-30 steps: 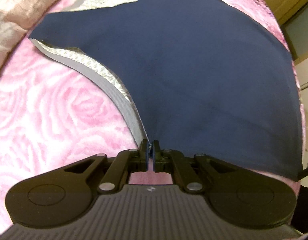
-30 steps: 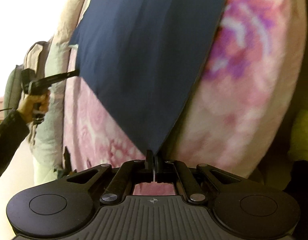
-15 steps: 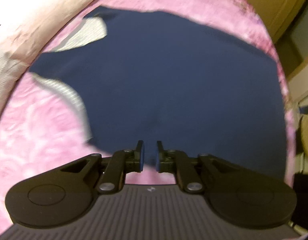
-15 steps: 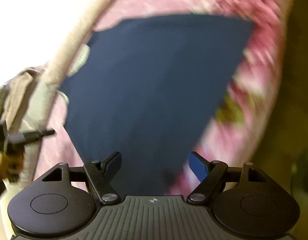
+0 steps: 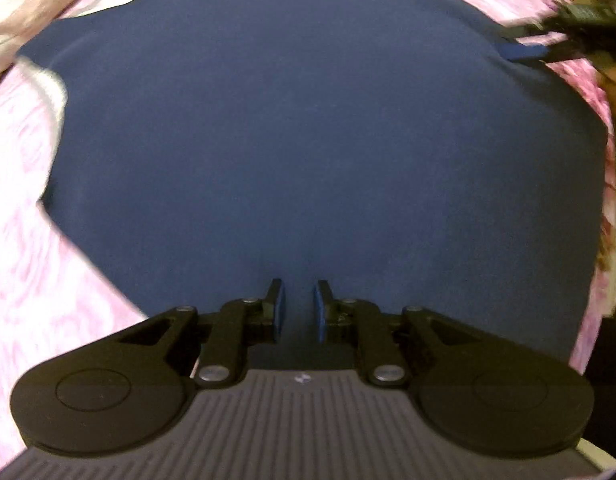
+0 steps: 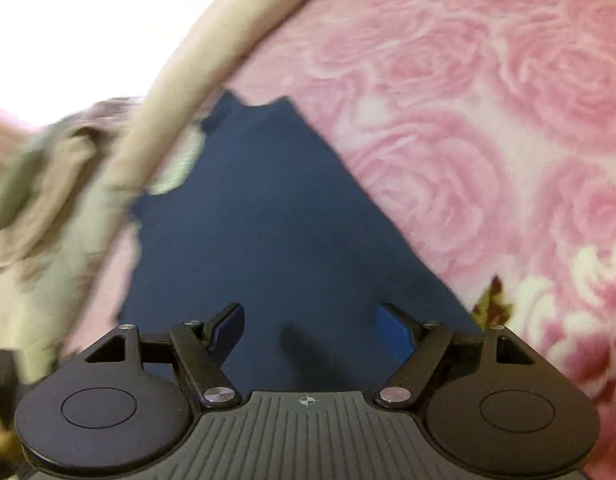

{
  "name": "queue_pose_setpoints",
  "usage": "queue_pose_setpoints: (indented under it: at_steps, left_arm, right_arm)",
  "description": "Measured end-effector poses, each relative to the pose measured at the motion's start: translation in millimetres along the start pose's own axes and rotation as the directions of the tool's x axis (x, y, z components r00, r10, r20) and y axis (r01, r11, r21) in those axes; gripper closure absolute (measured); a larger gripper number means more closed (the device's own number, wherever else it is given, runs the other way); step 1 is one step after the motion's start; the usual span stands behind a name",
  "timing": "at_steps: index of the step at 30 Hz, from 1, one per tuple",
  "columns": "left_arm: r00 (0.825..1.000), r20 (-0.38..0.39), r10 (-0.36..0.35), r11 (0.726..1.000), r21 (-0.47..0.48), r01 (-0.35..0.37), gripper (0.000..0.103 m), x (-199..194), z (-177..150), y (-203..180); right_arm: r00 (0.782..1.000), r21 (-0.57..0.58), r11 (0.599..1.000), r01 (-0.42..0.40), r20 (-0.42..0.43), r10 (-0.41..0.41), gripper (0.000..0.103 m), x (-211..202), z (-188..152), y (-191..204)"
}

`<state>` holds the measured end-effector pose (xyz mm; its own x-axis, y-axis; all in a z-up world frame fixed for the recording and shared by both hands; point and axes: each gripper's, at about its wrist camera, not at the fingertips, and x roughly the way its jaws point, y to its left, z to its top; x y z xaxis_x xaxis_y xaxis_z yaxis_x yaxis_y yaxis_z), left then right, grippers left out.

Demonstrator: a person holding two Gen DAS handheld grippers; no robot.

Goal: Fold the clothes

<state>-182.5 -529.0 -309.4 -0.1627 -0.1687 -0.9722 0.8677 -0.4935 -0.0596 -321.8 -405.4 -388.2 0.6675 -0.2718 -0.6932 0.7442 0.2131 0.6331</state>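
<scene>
The navy garment (image 5: 328,140) lies flat on the pink rose blanket (image 6: 488,100), filling mid-frame. The left hand-held gripper (image 5: 299,306) is opening, empty; the right hand-held gripper (image 6: 311,330), wide, is closing, empty. Next, pinch an edge cleanly, taking one layer.
</scene>
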Motion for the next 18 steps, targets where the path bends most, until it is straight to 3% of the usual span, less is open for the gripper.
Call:
queue_pose_setpoints:
  at_steps: [1,3,6,12,16,18]
  left_arm:
    - [1.0,-0.019,0.008,0.999,-0.051,-0.009,0.09,0,-3,-1]
    - [0.999,-0.049,0.019,0.99,-0.136,-0.026,0.09,-1,-9,-3]
    - [0.996,-0.06,0.059,0.982,-0.174,-0.069,0.089,-1,-22,-15]
    - [0.995,-0.042,0.087,0.948,-0.303,-0.096,0.089,-7,-45,-29]
    - [0.999,-0.026,0.029,0.923,-0.384,-0.037,0.089,-14,-68,-45]
    - [1.0,-0.025,0.012,0.926,-0.376,-0.021,0.089,-17,-88,-59]
  right_arm:
    - [1.0,-0.021,1.0,-0.021,-0.015,0.021,0.04,-7,-2,-9]
    - [0.999,-0.016,0.999,-0.031,-0.026,0.03,0.04,-24,-9,-26]
    - [0.997,0.038,0.997,-0.061,-0.046,0.062,0.04,-51,-22,-49]
    - [0.994,0.03,0.999,-0.02,-0.106,0.024,0.04,-82,-41,-50]
    - [0.987,-0.007,0.997,0.078,-0.143,-0.078,0.039,-95,-53,-38]
    - [0.972,-0.083,0.985,0.15,-0.167,-0.162,0.039,-92,-60,-21]
